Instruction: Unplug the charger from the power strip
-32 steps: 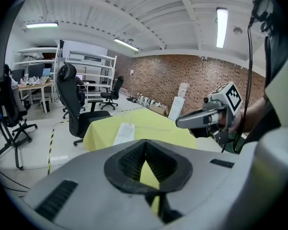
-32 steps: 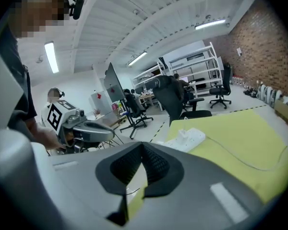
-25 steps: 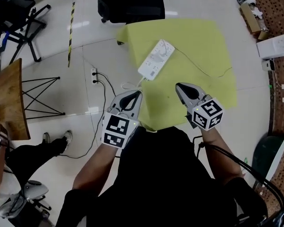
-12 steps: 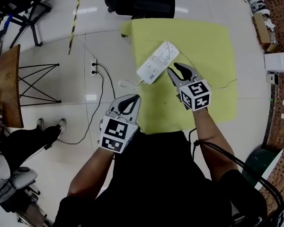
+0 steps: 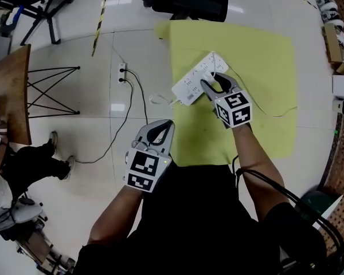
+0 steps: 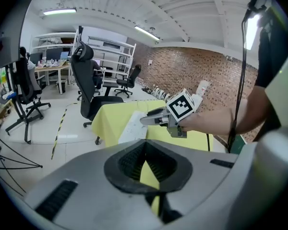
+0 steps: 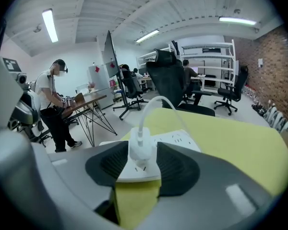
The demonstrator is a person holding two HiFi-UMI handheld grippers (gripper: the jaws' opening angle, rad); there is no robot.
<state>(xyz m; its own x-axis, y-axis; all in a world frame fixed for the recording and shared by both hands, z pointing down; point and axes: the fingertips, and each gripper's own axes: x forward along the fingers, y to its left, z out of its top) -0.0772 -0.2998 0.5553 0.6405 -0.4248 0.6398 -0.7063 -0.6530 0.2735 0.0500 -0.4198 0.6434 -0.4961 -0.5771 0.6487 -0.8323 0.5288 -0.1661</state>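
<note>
Upper centre of the head view, on yellow cloth (image 5: pixel 258 96): power strip (image 5: pixel 190 88) with white charger (image 7: pixel 140 150) plugged in. Right gripper (image 5: pixel 212 79): jaws just opening, spread either side of the charger, apparently not pressing. Left gripper (image 5: pixel 168 124), lower centre: clenched, empty.

Charger (image 7: pixel 140 150) and power strip (image 5: pixel 191 86) — smooth white plastic with a slight sheen. Under them lies a matt yellow cloth (image 5: pixel 264 107). The floor (image 5: pixel 63 128) is glossy pale tile with lamp glare on it — the brown tabletop (image 5: pixel 14 90) looks like matt wood.
</note>
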